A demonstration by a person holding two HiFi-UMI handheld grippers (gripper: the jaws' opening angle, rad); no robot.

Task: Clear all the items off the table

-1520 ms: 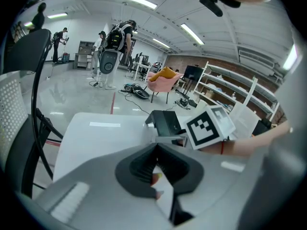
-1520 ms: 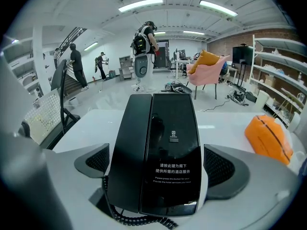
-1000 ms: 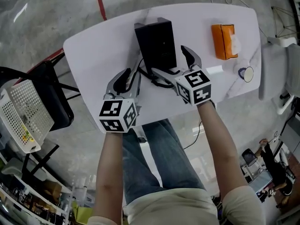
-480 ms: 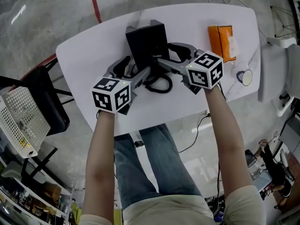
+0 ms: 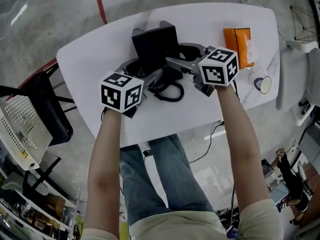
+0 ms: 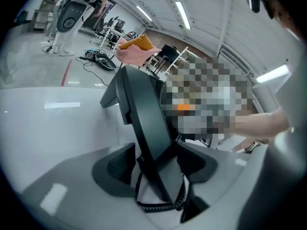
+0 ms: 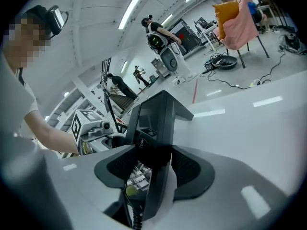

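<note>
Black and flat, the phone (image 5: 154, 43) stands on the white table (image 5: 85, 66), a little left of the middle of the head view. Its long side runs from the lower part of the frame to the upper part, leaning slightly to the left. The foot of its stand points to the far edge of the table and its lower end points to the person. The curled cord (image 5: 168, 92) lies on the table just below this lower end.

Both grippers come to the near end of the phone, one from each side. The left gripper (image 5: 142, 72) has just been opening; its jaws stand wide, and the edge of the phone is between them with a gap on one side. The right gripper (image 5: 178, 55) has just been closing, and both its pads press on the edge of the phone.

At the upper right an orange tissue pack (image 5: 237, 41) lies on the table with white tissue in its opening. A small round thing (image 5: 263, 83) stands near the right edge, well apart from the phone.
</note>
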